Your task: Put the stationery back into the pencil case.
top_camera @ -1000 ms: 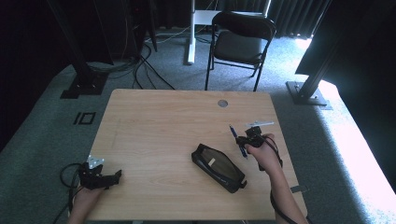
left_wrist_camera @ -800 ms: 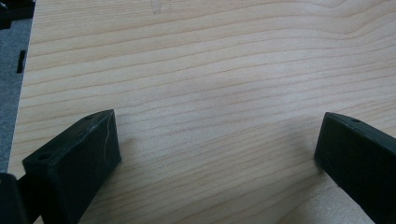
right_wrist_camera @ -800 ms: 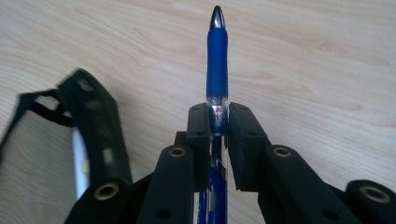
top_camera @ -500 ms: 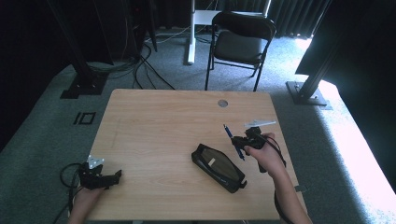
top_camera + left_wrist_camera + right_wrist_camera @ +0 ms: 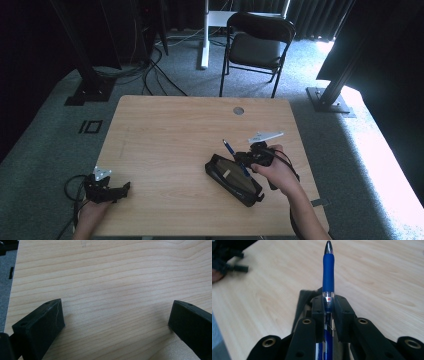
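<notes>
My right gripper (image 5: 239, 161) (image 5: 328, 307) is shut on a blue pen (image 5: 235, 156) (image 5: 328, 270), whose tip sticks out ahead of the jaws. It hovers over the right end of a black pencil case (image 5: 233, 178) (image 5: 302, 302) that lies on the wooden table (image 5: 170, 135) to the right of centre. At the table's front left corner rests my left gripper (image 5: 122, 189) (image 5: 115, 322), open, with bare wood between its jaws.
A round cable hole (image 5: 238, 110) sits near the table's far edge. Behind the table stands a black folding chair (image 5: 257, 47). Cables and stand bases lie on the grey carpet at the back left.
My right gripper has carried the pen leftward and up, from beside the pencil case to above its right end. The left gripper has stayed still.
</notes>
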